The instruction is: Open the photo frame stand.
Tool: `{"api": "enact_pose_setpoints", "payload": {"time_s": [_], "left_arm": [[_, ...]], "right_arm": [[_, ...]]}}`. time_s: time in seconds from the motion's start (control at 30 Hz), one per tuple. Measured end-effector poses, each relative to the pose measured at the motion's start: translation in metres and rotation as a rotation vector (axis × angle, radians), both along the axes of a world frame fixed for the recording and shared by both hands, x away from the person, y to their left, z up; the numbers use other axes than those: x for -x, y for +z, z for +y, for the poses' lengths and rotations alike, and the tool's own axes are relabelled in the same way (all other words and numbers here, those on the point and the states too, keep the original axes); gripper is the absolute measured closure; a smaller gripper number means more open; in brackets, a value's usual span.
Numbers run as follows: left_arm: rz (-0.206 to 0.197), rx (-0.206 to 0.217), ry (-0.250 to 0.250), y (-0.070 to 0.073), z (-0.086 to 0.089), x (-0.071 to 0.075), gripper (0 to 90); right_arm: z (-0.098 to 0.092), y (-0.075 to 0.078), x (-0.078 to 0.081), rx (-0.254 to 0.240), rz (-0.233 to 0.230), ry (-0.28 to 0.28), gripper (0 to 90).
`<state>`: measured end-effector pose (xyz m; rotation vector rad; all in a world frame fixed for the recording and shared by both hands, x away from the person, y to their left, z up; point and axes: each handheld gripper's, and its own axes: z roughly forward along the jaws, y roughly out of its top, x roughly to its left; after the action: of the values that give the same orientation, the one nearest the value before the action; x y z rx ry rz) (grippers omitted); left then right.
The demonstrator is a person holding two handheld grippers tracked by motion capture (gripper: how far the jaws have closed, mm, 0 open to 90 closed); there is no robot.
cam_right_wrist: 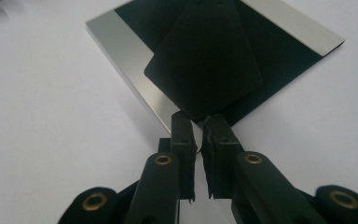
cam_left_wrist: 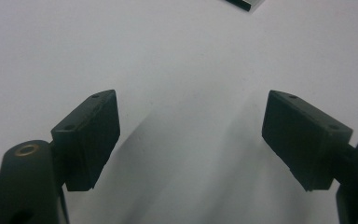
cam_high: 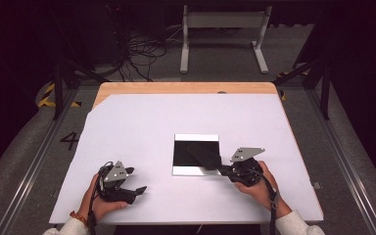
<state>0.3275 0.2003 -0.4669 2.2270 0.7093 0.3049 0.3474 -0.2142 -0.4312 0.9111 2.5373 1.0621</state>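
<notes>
Your right gripper [cam_right_wrist: 198,122] has its two black jaws pressed nearly together on the near corner of a thin, matte black card with rounded corners [cam_right_wrist: 205,60]. A narrow slit shows between the jaws lower down, but their tips pinch the card's edge. In the high view the same right gripper [cam_high: 223,170] sits at the lower right corner of the tray, with your right hand [cam_high: 259,186] behind it and the card [cam_high: 203,154] slanting across the tray's dark middle.

The card lies tilted on a flat, square tray with a black centre and silver bands along two opposite sides [cam_right_wrist: 121,51]. From the right gripper view, the card's gripped corner projects past the silver band toward you, and the rest of it rests over the black area. The tray [cam_high: 196,138] sits a little right of the middle of the white sheet covering the table [cam_high: 142,122], and a strip of light wooden tabletop [cam_high: 186,88] shows along the far edge.

Your left gripper [cam_left_wrist: 191,140] holds its jaws spread wide, with bare white sheet between them and nothing in the gap. In the high view, that left gripper [cam_high: 139,191] rests low on the sheet near the front edge, well apart from the tray, held by your left hand [cam_high: 98,203].
</notes>
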Motion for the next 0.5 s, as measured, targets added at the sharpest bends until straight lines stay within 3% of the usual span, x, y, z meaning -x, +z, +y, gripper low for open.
{"api": "enact_pose_setpoints", "payload": {"time_s": [0.27,0.5], "left_arm": [[0.005,-0.005,0.002,-0.001,-0.001,0.0,20.0],[0.012,-0.005,-0.002,-0.001,-0.001,0.0,19.9]], "right_arm": [[0.001,0.009,0.003,-0.081,-0.069,-0.022,83.2],[0.002,0.013,0.002,-0.107,-0.106,-0.024,86.5]]}}
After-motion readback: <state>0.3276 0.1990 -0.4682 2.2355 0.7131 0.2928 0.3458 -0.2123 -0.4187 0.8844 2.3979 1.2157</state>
